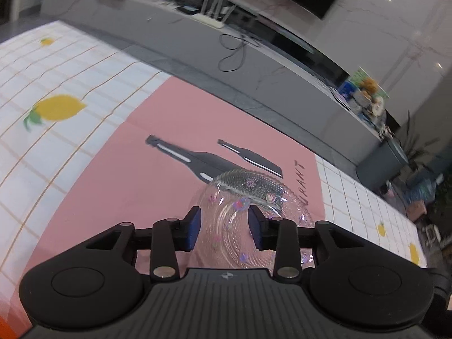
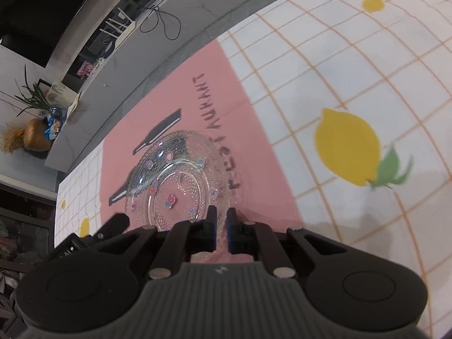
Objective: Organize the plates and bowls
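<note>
A clear glass plate point(image 2: 180, 180), beaded and dotted with small coloured stickers, is seen lying on a pink placemat point(image 2: 180, 107) spread over a lemon-print cloth on the bench point(image 2: 339, 65). A second glass piece, plate or shallow bowl, seems to be nested with it; this cannot be settled, as the glass is transparent.

The right gripper point(image 2: 221, 220) is closed down narrow on the plate's near rim, at the edge closest to the camera. Whether the rim is truly pinched or only touched is hard to make out.

The left gripper point(image 1: 224, 220) is held at a moderate gap, with the glassware lying between and beyond its blue pads point(image 1: 195, 226); no pad is seen pressing on it. Part of this gripper is also caught at the plate's left edge in the right wrist view.

Progress is judged early to middling: the glassware is gathered on the placemat, but no finished stack or storage spot is shown. The plate's near edge is hidden behind both gripper bodies.
</note>
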Tool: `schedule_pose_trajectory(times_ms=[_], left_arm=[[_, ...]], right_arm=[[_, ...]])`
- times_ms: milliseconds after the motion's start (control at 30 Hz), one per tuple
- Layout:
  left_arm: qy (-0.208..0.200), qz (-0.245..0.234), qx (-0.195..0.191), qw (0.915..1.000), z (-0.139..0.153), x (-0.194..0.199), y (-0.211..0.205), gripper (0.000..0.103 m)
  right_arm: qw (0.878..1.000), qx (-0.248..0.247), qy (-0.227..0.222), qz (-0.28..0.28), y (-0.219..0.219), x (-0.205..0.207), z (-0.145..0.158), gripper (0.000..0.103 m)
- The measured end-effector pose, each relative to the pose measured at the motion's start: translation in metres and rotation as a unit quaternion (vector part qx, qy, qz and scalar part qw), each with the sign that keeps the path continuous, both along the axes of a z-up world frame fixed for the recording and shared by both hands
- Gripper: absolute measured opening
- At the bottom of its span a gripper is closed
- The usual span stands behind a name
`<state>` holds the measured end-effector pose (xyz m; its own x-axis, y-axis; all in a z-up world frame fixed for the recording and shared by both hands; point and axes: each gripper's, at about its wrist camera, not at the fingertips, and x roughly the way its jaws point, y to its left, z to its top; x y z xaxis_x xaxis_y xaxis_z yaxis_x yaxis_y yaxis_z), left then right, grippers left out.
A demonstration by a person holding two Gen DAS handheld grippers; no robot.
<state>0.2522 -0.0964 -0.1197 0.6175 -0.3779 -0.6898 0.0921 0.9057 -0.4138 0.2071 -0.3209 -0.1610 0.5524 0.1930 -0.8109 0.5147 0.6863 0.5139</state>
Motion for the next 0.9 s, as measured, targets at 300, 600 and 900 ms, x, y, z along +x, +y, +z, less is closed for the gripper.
schedule_pose_trajectory(times_ms=[300,600,900], left_arm=[[0.006,0.001,0.016,0.9999,-0.005,0.002,0.0,0.082],[0.005,-0.02,-0.01,0.9997,-0.004,0.005,-0.002,0.089],[0.013,0.009,-0.006,0.9999,-0.009,0.004,0.003,0.06]], right_arm=[[0.999,-0.041,0.008,0.019,0.002,-0.009,0.006,0.005],[0.995,-0.093,-0.023,0.02,0.003,-0.009,0.019,0.026],[0.992,-0.102,-0.07,-0.028,-0.005,-0.017,0.024,0.028]])
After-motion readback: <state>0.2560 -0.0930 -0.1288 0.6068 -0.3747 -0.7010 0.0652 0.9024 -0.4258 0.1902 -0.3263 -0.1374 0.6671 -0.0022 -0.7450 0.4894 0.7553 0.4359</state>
